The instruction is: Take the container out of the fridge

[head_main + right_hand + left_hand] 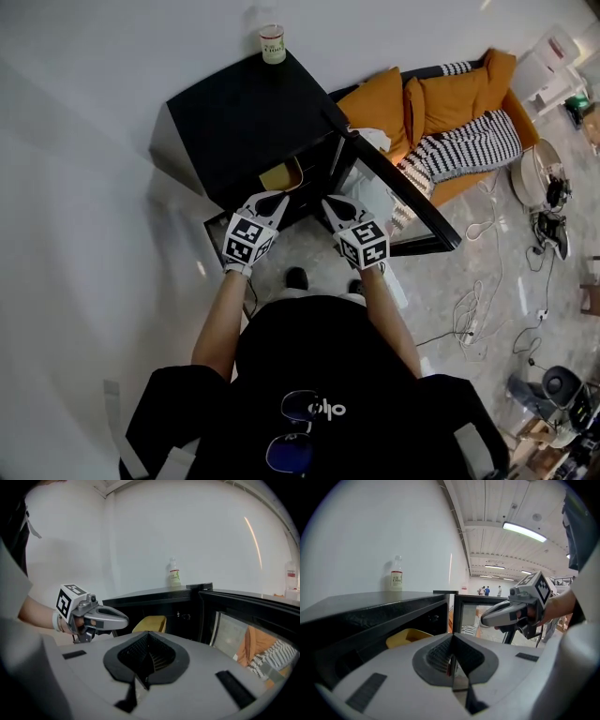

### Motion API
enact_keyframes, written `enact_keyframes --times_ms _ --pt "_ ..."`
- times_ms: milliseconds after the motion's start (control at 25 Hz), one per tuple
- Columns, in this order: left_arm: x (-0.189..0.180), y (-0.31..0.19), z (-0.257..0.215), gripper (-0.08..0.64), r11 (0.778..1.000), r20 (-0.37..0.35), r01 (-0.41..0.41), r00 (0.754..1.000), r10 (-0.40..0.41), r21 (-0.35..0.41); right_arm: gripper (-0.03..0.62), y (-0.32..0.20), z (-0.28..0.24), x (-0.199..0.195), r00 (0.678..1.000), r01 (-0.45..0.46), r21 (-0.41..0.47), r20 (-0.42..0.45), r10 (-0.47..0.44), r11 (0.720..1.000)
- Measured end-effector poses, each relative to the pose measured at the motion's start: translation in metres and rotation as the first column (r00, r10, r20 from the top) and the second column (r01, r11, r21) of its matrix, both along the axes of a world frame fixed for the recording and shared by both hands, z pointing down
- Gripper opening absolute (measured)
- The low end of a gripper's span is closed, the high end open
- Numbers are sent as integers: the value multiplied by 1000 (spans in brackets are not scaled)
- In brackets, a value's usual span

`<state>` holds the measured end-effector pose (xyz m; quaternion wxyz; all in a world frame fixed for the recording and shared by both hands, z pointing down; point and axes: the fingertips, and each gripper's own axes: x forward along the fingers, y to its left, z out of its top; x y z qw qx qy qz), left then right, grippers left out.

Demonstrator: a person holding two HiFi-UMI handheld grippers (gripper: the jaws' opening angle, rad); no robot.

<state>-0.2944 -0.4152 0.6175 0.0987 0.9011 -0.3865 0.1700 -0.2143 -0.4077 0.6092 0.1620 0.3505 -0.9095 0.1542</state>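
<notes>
One fridge (244, 122). One yellow container (279, 174) inside the fridge and one bottle (273, 44) on top of it. Two grippers before it: left gripper (277, 198), right gripper (329, 202). One couch (469, 141) at its right.

The low black box-shaped fridge (248, 112) stands on the pale glossy floor (450, 272). A small clear green-labelled bottle (272, 44) sits at the far edge of its top.

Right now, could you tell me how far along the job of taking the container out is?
Done: the fridge door stands open. In hand: nothing; the left gripper and right gripper are both shut and empty, in front of the opening. Left: the yellow container sits inside the fridge, untouched, and has to be gripped and pulled out.
</notes>
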Motion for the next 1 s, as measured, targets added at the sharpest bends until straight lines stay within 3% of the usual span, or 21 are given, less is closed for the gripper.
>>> enact_keyframes --times_ms 600,800,1000 --pt "7 -23 24 22 998 97 -45 994 49 -44 8 2 9 -2 1000 -22 -11 2 22 1000" --pt "11 -25 41 89 994 179 -68 980 83 -86 8 5 8 5 999 -34 -16 2 34 999" --pt "16 -23 57 100 986 271 -89 954 124 -139 8 8 5 14 999 -52 -26 0 52 998"
